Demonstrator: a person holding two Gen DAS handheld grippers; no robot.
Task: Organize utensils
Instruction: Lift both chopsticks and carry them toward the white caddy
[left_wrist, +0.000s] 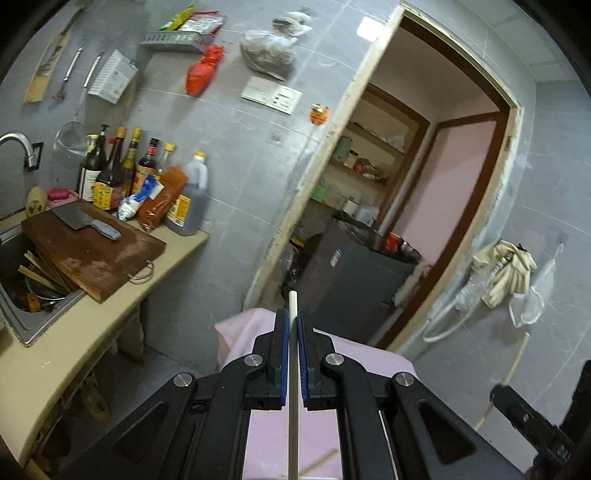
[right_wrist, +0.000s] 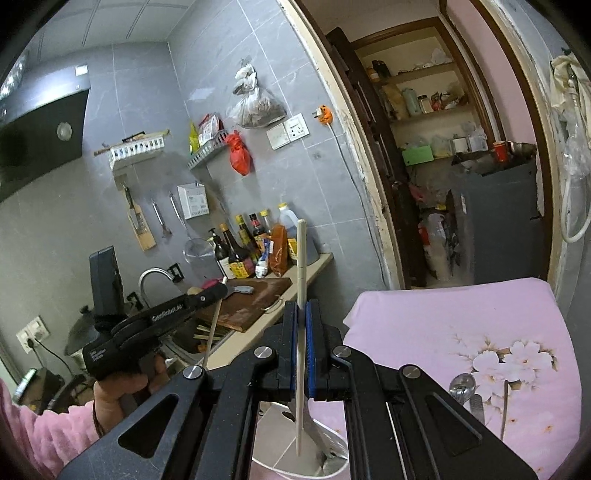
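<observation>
Closest in, each gripper is clamped on a single pale chopstick. The left gripper (left_wrist: 292, 325) has its blue pads pressed together on a chopstick (left_wrist: 292, 387) that runs straight along the gap, its blunt tip poking out just past the fingertips. The right gripper (right_wrist: 305, 314) pinches a second chopstick (right_wrist: 301, 266) the same way, though this one stands tilted, its top rising well above the fingertips and its lower end dipping toward a white cup (right_wrist: 332, 465) below the gripper. Some metal utensil sits inside that cup; I cannot tell which kind.

Both grippers hang over a pink cloth with a flower print (right_wrist: 461, 325) that covers the surface. On it, to the right, a metal spoon (right_wrist: 462, 386) lies touching another flat metal piece. To the left, a hand (right_wrist: 122, 387) in a pink sleeve holds the left gripper up.

Further off, a beige counter (left_wrist: 177, 251) carries a dark wooden cutting board (left_wrist: 96, 254) with a cleaver (left_wrist: 85, 221) lying on top; the board partly overhangs a sink (left_wrist: 22, 325) holding more chopsticks and dishes. Behind stand sauce bottles (left_wrist: 122, 170) against the grey tiled wall. Farthest away, an open doorway (left_wrist: 424, 166) shows shelves in a pink room.
</observation>
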